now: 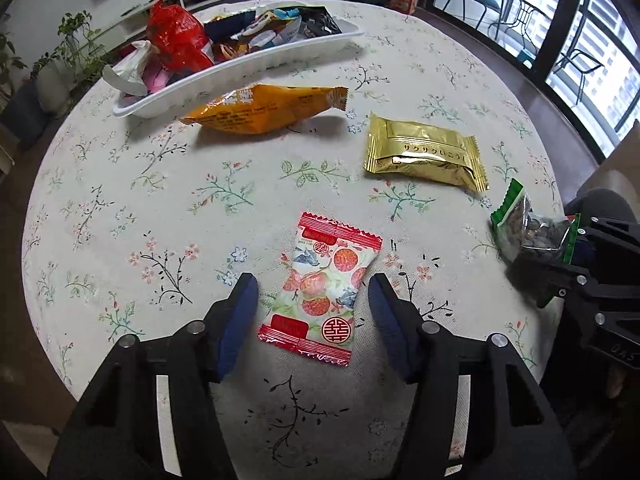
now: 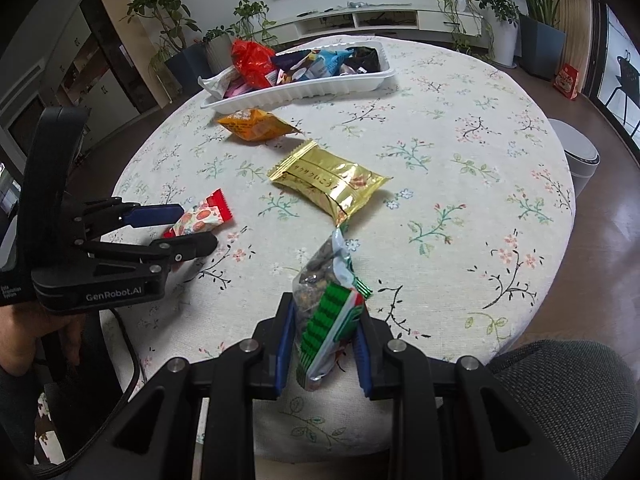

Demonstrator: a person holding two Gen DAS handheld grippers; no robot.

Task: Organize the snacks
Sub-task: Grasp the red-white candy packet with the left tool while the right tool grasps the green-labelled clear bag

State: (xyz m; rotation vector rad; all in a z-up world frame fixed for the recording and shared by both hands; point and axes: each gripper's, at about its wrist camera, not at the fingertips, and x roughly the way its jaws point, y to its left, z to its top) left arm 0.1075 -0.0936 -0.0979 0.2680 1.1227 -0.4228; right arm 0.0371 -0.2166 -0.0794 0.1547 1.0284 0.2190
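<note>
A red-and-white fruit-print packet (image 1: 320,288) lies flat on the floral tablecloth between the blue pads of my left gripper (image 1: 313,282). The jaws stand open, with a gap showing on the left side. The right wrist view shows that left gripper (image 2: 195,227) straddling the same packet (image 2: 200,214). My right gripper (image 2: 324,332) is shut on a green-and-clear nut packet (image 2: 320,300), held upright above the near table edge. An orange packet (image 1: 264,114) and a gold packet (image 1: 428,154) lie loose mid-table. The white tray (image 1: 248,68) at the far side holds several snacks.
The round table (image 2: 460,128) drops off on all sides. A grey chair back (image 2: 580,400) stands at the near right. A white bin (image 2: 580,160) sits on the floor to the right. Potted plants and a low cabinet stand behind the tray.
</note>
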